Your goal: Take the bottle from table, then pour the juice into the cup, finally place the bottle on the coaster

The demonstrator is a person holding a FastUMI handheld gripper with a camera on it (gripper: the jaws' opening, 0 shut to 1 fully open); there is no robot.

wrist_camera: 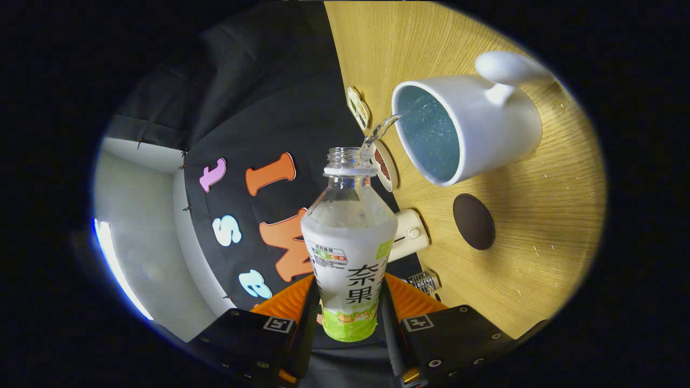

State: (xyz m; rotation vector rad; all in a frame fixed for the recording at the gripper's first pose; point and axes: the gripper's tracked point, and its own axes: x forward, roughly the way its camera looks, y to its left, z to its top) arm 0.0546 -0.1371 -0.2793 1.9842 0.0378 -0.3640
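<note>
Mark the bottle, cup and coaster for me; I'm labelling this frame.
bottle [349, 253]: gripper view, on its label.
cup [501, 129]: gripper view, on its outer wall.
coaster [474, 221]: gripper view, on its top face.

I am holding the bottle [349, 253] with the gripper [349, 318], both fingers pressing on its labelled lower body. The bottle is uncapped and tipped toward the white cup [485, 129], and a thin clear stream is running from its mouth over the cup's rim into the blue inside. The cup is standing on the wooden table [539, 226], handle pointing away from the bottle. Near the cup's base, a dark round coaster [474, 221] is lying flat on the table, apart from the cup.
</note>
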